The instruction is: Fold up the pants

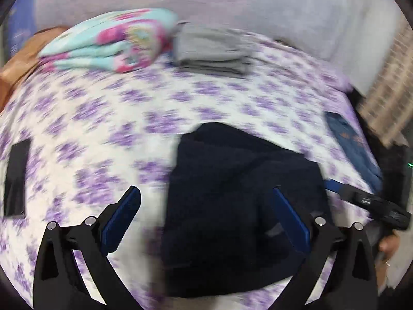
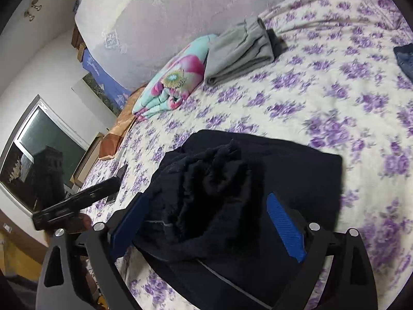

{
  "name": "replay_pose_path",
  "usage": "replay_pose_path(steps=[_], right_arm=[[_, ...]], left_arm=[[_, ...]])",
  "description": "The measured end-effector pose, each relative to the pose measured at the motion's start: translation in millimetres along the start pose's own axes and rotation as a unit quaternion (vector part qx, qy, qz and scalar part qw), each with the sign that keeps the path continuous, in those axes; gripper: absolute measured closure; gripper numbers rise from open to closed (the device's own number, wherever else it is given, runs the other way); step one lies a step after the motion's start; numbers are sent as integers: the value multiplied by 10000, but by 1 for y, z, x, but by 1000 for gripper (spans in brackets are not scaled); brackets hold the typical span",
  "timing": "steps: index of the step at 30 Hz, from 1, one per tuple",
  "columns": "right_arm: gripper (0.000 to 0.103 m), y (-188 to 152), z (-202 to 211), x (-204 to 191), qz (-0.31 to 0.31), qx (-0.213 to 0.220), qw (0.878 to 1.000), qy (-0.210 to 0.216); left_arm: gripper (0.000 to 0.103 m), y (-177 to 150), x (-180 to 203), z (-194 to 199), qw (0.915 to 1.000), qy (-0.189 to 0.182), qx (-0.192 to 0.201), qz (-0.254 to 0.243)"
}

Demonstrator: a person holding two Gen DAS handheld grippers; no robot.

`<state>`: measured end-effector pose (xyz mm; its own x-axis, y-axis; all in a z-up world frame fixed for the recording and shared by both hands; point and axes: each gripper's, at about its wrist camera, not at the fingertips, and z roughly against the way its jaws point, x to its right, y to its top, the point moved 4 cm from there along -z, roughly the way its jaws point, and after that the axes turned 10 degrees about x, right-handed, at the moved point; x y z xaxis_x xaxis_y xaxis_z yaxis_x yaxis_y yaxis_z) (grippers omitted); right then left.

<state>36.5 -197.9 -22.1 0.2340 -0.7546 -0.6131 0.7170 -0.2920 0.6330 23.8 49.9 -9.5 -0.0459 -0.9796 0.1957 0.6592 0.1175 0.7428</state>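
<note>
Our dark pants lie bunched on the bed. We hold our left claw and right claw wide, grasping nothing, ready to pick an edge.

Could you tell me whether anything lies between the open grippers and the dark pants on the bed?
Nothing visible does: the dark pants lie directly under the left gripper and right gripper.

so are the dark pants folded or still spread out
Folded: the dark pants lie as a compact, layered bundle on the bedspread.
</note>
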Motion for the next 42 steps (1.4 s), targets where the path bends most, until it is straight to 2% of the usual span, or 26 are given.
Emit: replay_pose_path(steps=[3,5,7,10,12,13,14,17,20,23,24,26,28,30,31,32,33,34,35,38,40,42], right_arm=[[9,0,-10,-6,-17,-111,9999,28],[9,0,-19,-6,56,-189,9996,-192],[9,-1,-32,-5,-7,-304,9987,-402],[5,-5,-51,-13,175,-520,9972,-506],[8,-10,-63,-18,481,-607,9937,-808],[15,-11,-65,-21,593,-590,9927,-871],[28,-12,-65,-22,674,-579,9922,-871],[55,-9,-54,-28,775,-474,9935,-679],[65,5,-32,-44,921,-187,9952,-288],[66,22,0,-65,1262,309,9915,0],[66,28,16,-69,1366,511,9893,48],[67,37,42,-62,1389,798,9871,11],[66,39,49,-41,1177,838,9893,-183],[64,29,43,2,819,576,9922,-743],[59,21,34,20,737,344,9916,-1005],[46,7,19,47,582,-50,9888,-1375],[39,-1,12,62,441,-247,9861,-1583],[32,-7,11,73,211,-264,9884,-1482],[32,-6,15,73,112,-227,9909,-1325],[33,9,35,53,611,134,9887,-1365],[33,21,49,37,815,407,9885,-1206],[35,33,55,23,917,684,9890,-934]], left_arm=[[5,-15,-15,-21,9984,465,-271,-145],[5,-28,-10,-33,9973,445,-442,-389],[5,-35,-7,-37,9971,443,-456,-429],[5,-46,-6,-39,9983,320,-467,-168],[5,-54,-6,-42,9984,252,-493,-149],[5,-56,-5,-44,9983,242,-498,-167],[5,-56,-7,-44,9984,210,-506,-148],[5,-51,-14,-41,9975,-178,-660,152],[5,-37,-15,-27,9976,-388,-549,176],[5,-14,-13,5,9994,-341,92,53],[5,-10,-10,11,9993,-329,185,5],[5,-5,-4,16,9990,-353,268,-54],[5,-10,2,10,9989,-444,161,-76],[5,-24,13,-8,9988,-440,-165,-153],[5,-31,19,-18,9982,-469,-324,-190],[5,-39,25,-28,9974,-517,-448,-223],[4,-48,30,-39,9965,-491,-609,-296],[4,-54,32,-48,9958,-415,-737,-358],[4,-57,31,-54,9955,-349,-824,-320],[4,-50,28,-50,9948,-378,-920,-236],[5,-37,25,-38,9960,-274,-738,-429],[5,-22,22,-29,9975,-281,-494,-419]])
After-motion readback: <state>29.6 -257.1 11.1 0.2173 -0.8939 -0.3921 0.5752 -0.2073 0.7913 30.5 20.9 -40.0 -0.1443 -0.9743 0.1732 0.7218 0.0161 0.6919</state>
